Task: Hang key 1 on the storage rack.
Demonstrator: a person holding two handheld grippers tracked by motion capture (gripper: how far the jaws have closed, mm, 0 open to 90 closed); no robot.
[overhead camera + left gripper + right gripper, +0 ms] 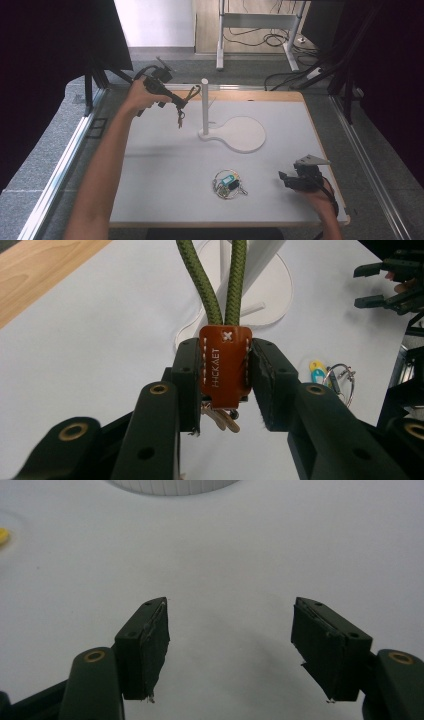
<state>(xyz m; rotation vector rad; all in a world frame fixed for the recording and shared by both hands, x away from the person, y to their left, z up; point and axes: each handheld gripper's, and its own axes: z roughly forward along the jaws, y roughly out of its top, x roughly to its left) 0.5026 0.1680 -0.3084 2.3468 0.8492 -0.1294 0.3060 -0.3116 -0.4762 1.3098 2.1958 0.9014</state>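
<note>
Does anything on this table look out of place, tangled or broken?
Nothing stands out. The left gripper is clamped squarely on the orange leather tab of a green cord keychain, held beside the white stand. A second key bunch lies on the table in a loose heap, apart from the open right gripper.

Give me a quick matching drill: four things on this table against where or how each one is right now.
1. orange leather tag on green cord loop
2. white peg stand
3. key ring bunch with blue tag
4. right claw

a. open, holding nothing
b. lying flat near the table's front edge
c. clamped in the left claw
d. upright mid-table

Pairs: 1-c, 2-d, 3-b, 4-a
</note>
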